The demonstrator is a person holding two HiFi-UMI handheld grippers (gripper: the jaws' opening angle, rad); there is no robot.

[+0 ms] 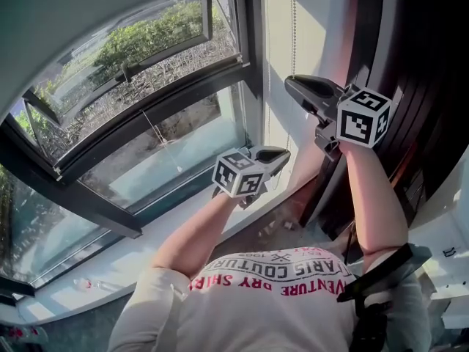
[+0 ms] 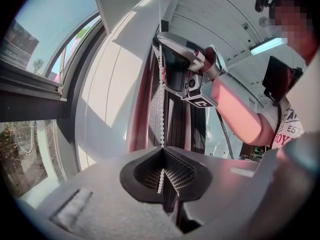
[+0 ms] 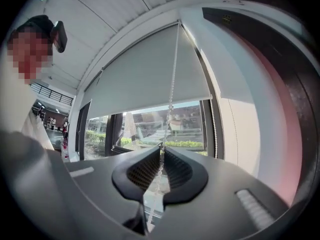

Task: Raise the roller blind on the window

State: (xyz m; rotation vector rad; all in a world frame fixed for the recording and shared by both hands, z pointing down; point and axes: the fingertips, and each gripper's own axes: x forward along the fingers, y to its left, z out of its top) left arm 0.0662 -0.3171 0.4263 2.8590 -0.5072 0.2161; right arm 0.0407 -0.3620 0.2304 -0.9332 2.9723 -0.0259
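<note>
— What's over on the left there?

— The window [image 1: 146,123], dark-framed, with green bushes [image 1: 139,31] in the sun outside. A white sill [image 1: 110,270] runs along under it, near the person's knees. From the right gripper view, the pale grey roller blind [image 3: 150,74] covers the upper part of the glass. Its bottom edge hangs about halfway down, and the panes below it are bare.

— And the left gripper?

— The left gripper [image 2: 162,154] is the lower one, out just past the sill. Its jaws are pinched right together on the white bead chain [image 2: 161,84], which comes straight down into the ribbed pads and shows again just below the pinch.

— The other one?

— The right gripper [image 3: 162,151] is higher and further right, close by the white wall strip beside the window frame. Its jaws are closed too, with the same chain caught between the pads and trailing out below them. Above it the chain runs up across the blind.

— Anything further right?

— A tall dark panel [image 1: 425,86] stands at the room's edge. A ceiling light [image 2: 267,45] glows behind the person.
</note>
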